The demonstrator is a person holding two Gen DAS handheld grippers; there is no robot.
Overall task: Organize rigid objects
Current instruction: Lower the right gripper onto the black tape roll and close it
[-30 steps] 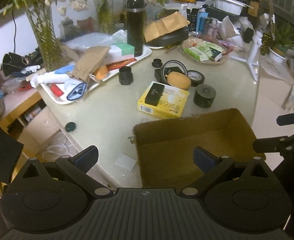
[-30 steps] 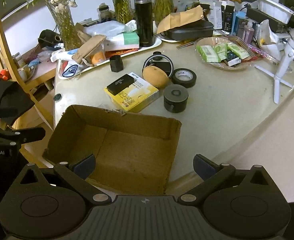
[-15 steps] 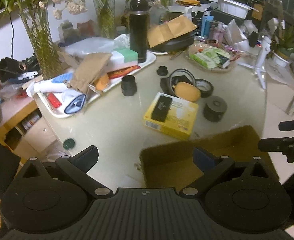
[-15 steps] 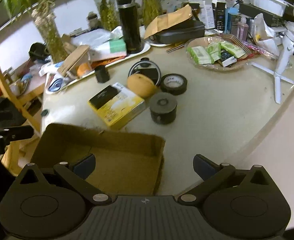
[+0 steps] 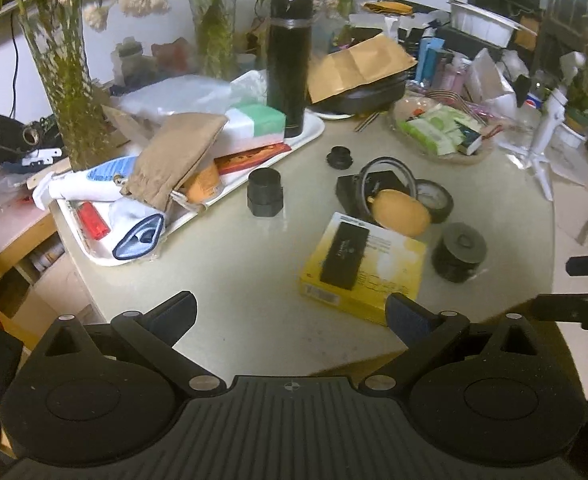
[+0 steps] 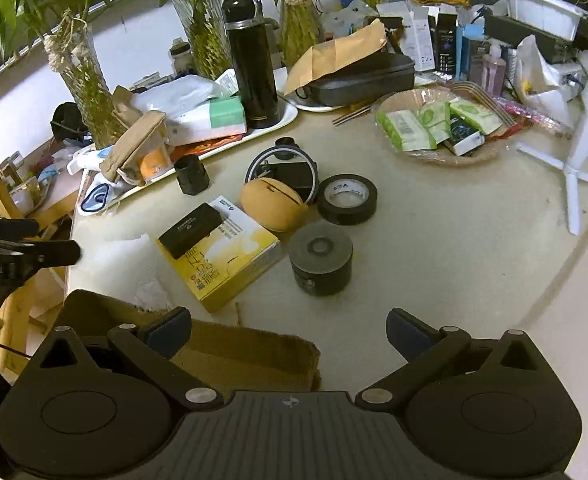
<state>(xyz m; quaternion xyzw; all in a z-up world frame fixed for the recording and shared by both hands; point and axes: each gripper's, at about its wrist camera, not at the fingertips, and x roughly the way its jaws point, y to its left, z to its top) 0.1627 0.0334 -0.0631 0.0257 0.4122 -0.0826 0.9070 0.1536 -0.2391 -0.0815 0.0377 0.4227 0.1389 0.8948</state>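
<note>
One yellow box (image 6: 224, 257), one black case (image 6: 190, 230) on it, one tan pouch-shaped object (image 6: 272, 204), one tape roll (image 6: 347, 199), one dark cylinder (image 6: 320, 258), one black flask (image 6: 252, 62), one cardboard box (image 6: 230, 350), three glass vases.

desk (image 6: 434, 240): smooth pale stone-like top with a dull sheen
cardboard box (image 6: 250, 356): matt brown card, torn rough edge, at 6 o'clock in the right wrist view
yellow box (image 5: 364, 270): glossy printed card
black case (image 5: 344, 255): matt plastic, lying on the yellow box
tape roll (image 6: 347, 199): shiny black tape
round black container (image 6: 320, 258): matt dark plastic
thermos (image 6: 252, 62): glossy black body with a metal band, at 12 o'clock
pouch (image 5: 174, 160): tan cloth, soft and matt
tray (image 5: 310, 138): smooth white plastic
vases (image 5: 70, 92): clear glass
envelope (image 6: 336, 56): creased brown paper
left hand-held gripper (image 5: 290, 316): matt black plastic, ribbed body
</note>
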